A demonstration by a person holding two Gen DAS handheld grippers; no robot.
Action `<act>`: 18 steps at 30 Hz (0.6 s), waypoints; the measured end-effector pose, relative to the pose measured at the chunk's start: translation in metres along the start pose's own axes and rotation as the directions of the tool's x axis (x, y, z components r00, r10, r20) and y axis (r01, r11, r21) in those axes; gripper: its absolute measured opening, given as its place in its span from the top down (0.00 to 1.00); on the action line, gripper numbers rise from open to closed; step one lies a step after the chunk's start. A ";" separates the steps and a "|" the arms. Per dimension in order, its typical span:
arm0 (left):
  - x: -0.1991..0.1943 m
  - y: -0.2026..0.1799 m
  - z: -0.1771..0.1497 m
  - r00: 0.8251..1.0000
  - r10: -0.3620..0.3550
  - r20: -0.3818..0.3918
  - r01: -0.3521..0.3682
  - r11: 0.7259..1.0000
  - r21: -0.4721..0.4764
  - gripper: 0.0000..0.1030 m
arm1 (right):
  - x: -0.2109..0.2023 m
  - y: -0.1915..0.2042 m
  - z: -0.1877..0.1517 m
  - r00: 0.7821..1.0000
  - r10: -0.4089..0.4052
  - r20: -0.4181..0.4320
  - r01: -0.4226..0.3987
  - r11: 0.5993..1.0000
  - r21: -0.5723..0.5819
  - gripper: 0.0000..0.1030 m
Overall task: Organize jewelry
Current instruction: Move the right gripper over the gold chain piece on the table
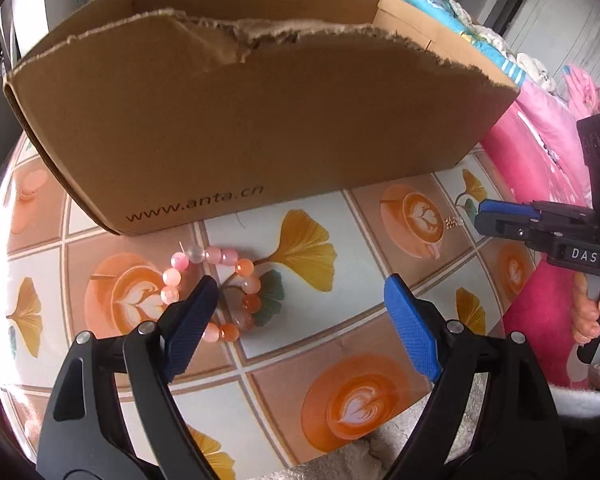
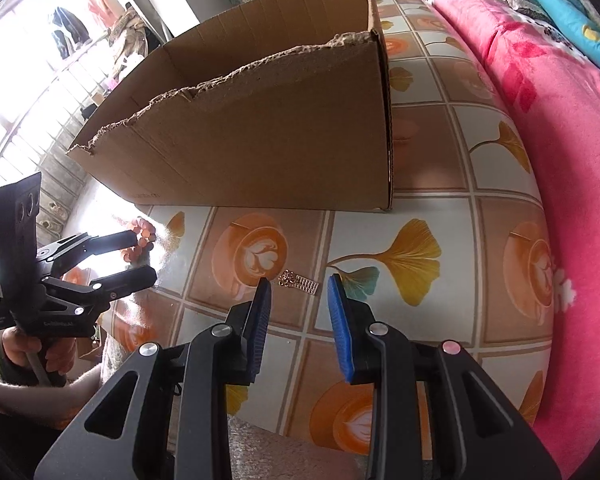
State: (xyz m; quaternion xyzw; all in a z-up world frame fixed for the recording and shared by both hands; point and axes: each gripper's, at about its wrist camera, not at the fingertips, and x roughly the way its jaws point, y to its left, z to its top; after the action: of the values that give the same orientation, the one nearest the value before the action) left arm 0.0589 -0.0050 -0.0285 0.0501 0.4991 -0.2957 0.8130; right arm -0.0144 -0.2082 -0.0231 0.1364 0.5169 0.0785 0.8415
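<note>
A table point(image 2: 496, 240) covered in coffee-cup and ginkgo-leaf tiles fills both frames, a pink blanket point(image 2: 580, 160) at right. A torn cardboard box point(image 1: 260, 120) stands upper centre. Left claw point(image 1: 300, 304), wide, straddles the pink bead bracelet point(image 1: 220, 276). Right claw point(image 2: 299, 292), narrower, empty, flanks a small gold trinket point(image 2: 300, 282).

**What I can't make out**

My left gripper's point(image 1: 300, 300) near finger point(image 1: 188, 328) covers part of the bead bracelet point(image 1: 212, 280). The cardboard box's point(image 1: 260, 120) torn front wall hides its floor. The small gold piece point(image 2: 300, 282) is too tiny to identify. In the right wrist view, glare washes out the bracelet; my left hand point(image 2: 32, 356) is cut off.
</note>
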 end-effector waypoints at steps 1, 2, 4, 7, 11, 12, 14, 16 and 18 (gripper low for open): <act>0.000 0.001 0.000 1.000 -0.008 -0.003 0.008 1.000 -0.004 0.20 | 0.000 0.000 0.000 1.000 -0.002 0.001 0.002 1.000 0.000 0.69; -0.001 0.002 -0.001 1.000 -0.016 0.000 0.016 1.000 -0.010 0.20 | 0.001 0.001 0.001 1.000 -0.005 0.002 0.005 1.000 0.000 0.66; -0.002 0.003 -0.002 0.999 -0.032 0.000 0.032 0.999 -0.022 0.19 | 0.001 0.002 0.001 1.000 -0.009 0.002 0.009 1.000 -0.001 0.66; -0.006 0.007 -0.006 0.998 -0.068 0.001 0.068 0.996 -0.052 0.19 | 0.003 0.003 0.002 1.000 -0.013 -0.001 0.013 1.000 -0.006 0.66; -0.011 0.011 -0.014 0.993 -0.119 -0.003 0.118 0.988 -0.104 0.19 | 0.005 0.002 0.004 1.000 -0.006 0.001 0.006 1.000 -0.010 0.66; -0.011 0.012 -0.015 0.992 -0.125 -0.003 0.124 0.986 -0.113 0.19 | 0.005 0.001 0.005 1.000 -0.006 0.001 0.006 1.000 -0.011 0.66; -0.011 0.009 -0.016 0.993 -0.120 -0.009 0.118 0.985 -0.123 0.19 | 0.007 -0.001 0.006 1.000 -0.005 -0.001 0.005 1.000 -0.011 0.66; -0.010 0.005 -0.014 0.995 -0.096 -0.026 0.092 0.988 -0.122 0.17 | 0.010 -0.004 0.006 1.000 -0.005 0.001 0.005 1.000 -0.010 0.66; -0.007 -0.002 -0.011 0.997 -0.065 -0.048 0.059 0.991 -0.116 0.15 | 0.010 -0.006 0.008 1.000 -0.002 0.001 0.002 1.000 -0.011 0.66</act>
State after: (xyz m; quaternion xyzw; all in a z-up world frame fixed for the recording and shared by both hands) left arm 0.0469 0.0005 -0.0278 -0.0047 0.5372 -0.2902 0.7919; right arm -0.0031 -0.2120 -0.0302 0.1314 0.5162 0.0803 0.8425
